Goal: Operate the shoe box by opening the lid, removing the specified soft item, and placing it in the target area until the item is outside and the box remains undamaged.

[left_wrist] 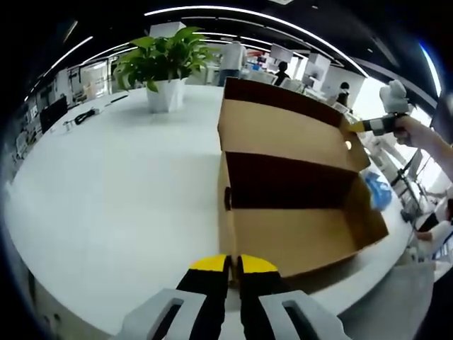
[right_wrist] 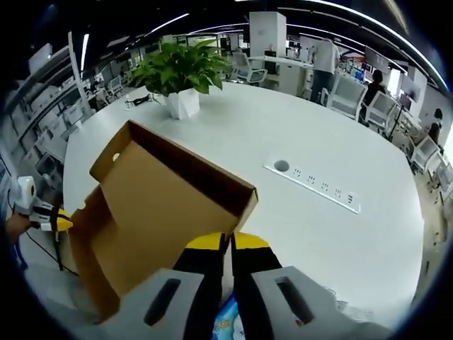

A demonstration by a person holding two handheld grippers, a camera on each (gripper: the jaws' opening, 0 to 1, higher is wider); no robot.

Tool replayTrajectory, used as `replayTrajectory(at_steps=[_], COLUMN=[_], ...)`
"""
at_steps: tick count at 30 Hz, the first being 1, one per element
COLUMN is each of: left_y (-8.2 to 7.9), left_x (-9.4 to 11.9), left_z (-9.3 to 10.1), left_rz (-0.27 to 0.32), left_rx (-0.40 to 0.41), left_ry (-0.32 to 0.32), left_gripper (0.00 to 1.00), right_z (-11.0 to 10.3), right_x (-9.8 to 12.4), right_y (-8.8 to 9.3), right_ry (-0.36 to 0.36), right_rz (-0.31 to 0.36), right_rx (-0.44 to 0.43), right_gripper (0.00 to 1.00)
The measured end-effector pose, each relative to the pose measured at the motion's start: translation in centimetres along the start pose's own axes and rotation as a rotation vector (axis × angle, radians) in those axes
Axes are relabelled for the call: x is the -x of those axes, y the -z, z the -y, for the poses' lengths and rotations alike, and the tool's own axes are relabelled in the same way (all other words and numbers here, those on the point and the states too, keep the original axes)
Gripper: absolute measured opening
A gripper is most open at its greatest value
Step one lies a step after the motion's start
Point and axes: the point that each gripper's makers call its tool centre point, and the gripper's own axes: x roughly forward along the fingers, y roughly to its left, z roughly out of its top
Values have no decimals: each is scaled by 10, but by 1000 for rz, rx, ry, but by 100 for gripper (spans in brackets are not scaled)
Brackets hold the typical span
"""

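In the left gripper view the left hand-held gripper [left_wrist: 234, 263] has its two yellow-tipped jaws drawn together with only a thin slit between them and nothing held; they sit just short of the near wall of the shoe box [left_wrist: 297, 237], which lies directly ahead of them on the white table [left_wrist: 113, 191]. The box is open, its lid [left_wrist: 283, 131] tilted back beyond the cavity, and the brown cardboard floor that shows is bare. Off to the right of this hand-held gripper and beyond the box, the right hand-held gripper [left_wrist: 354, 127] comes in with its yellow tip at the far right corner of the lid; whether it touches the cardboard cannot be told. A potted plant [left_wrist: 164, 67] stands well ahead and to the left. In the right gripper view the right hand-held gripper [right_wrist: 228, 244] likewise shows its jaws nearly together, a blue-and-white soft item [right_wrist: 228, 327] visible low between them, though whether it is gripped cannot be told. The box stands ahead and left of these jaws, and a socket strip [right_wrist: 316, 185] is set into the table to the right.
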Motion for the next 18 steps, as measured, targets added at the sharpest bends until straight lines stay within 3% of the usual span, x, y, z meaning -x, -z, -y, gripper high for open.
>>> replayTrajectory(at_steps=[18], left_y=[0], left_x=[0], left_z=[1], left_rz=[-13], left_rx=[-26], left_ry=[6], left_gripper=[5], right_z=[-15], right_x=[31], right_y=[-3], right_ry=[-10], right_rz=[65], right_rx=[22], right_gripper=[1])
